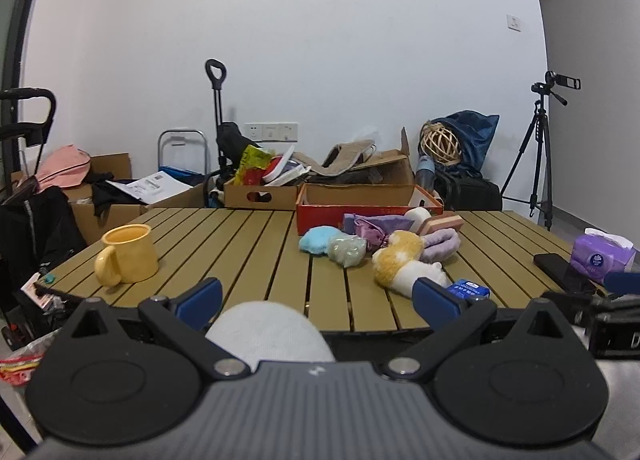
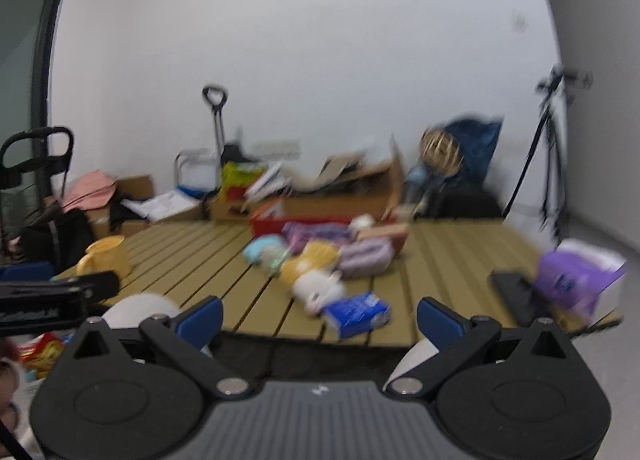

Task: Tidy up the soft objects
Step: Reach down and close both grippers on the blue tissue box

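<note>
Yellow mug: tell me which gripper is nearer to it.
Left. The left gripper hangs at the table's near edge, with the yellow mug just ahead to its left. The right gripper sits farther right, beyond the left one.

Left gripper (image 1: 318,294): black linkage arms, blue-padded fingers (image 1: 200,297) spread wide apart, nothing between them. Right gripper (image 2: 320,314): same build, blue-padded fingers (image 2: 438,318) likewise spread wide, gap empty. Both grippers are held level, side by side, pointing forward; the right wrist view is motion-blurred.
</note>
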The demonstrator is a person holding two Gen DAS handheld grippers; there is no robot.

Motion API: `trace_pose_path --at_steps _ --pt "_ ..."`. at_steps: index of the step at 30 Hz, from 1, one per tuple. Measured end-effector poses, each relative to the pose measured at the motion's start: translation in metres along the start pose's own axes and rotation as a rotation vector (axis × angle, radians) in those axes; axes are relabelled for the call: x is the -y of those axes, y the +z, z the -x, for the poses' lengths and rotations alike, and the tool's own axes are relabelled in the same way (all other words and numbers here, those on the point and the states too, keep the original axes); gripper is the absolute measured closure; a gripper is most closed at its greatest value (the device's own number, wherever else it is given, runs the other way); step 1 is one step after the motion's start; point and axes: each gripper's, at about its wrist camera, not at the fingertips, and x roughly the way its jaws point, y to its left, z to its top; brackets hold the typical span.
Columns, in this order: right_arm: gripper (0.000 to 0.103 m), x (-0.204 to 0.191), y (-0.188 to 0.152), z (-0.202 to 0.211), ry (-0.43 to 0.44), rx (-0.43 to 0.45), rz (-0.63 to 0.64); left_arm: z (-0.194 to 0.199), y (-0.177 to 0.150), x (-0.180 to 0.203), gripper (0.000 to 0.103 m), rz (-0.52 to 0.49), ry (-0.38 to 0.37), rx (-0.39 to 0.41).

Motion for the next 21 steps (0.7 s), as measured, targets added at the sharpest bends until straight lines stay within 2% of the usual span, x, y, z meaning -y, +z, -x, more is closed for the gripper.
trace_pose_path --at_steps 4,7,11,15,18,21 --pt "0.0 0.009 0.01 -0.034 -0.018 -0.064 0.021 -0.036 0.006 0.01 0.0 -0.023 -0.048 -0.008" --pt "0.0 0.02 0.021 -0.065 -0.003 -0.108 0.01 -0.066 0.011 0.012 0.0 0.043 -0.1 -0.025" --pt "0.0 0.038 0.037 -0.106 -0.008 -0.159 0.025 -0.117 0.023 0.021 0.0 0.049 -0.184 -0.162" --pt "0.003 0.053 0.052 -0.147 -0.023 -0.206 0.061 -0.156 0.025 0.033 0.0 0.069 -0.164 -0.218" --pt "0.004 0.062 0.059 -0.173 -0.02 -0.252 0.076 -0.185 0.024 0.042 0.0 0.095 -0.157 -0.3" --pt "0.012 0.072 0.061 -0.197 -0.015 -0.321 0.08 -0.209 0.021 0.051 0.0 0.105 -0.177 -0.358"
